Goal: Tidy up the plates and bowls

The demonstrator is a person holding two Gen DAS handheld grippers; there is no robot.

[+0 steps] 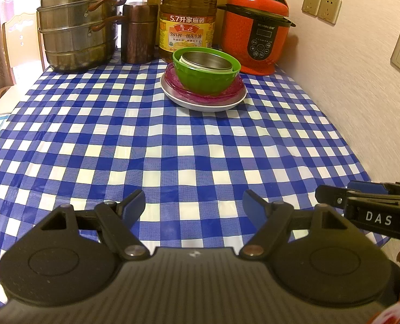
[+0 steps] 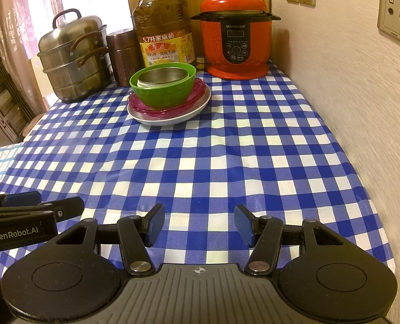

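A stack stands at the far side of the table: a white plate (image 1: 205,104) at the bottom, a pink plate (image 1: 172,77) on it, a green bowl (image 1: 205,79) on that, and a steel bowl (image 1: 206,60) nested inside. The stack also shows in the right wrist view: white plate (image 2: 170,117), pink plate (image 2: 137,105), green bowl (image 2: 163,91), steel bowl (image 2: 162,77). My left gripper (image 1: 194,206) is open and empty over the near table edge, far from the stack. My right gripper (image 2: 200,224) is open and empty beside it.
Behind the stack stand a steel steamer pot (image 1: 78,27), a copper canister (image 1: 139,32), a large oil bottle (image 1: 187,19) and a red pressure cooker (image 1: 256,29). A wall (image 1: 362,81) with sockets runs along the right. The table has a blue checked cloth (image 1: 172,148).
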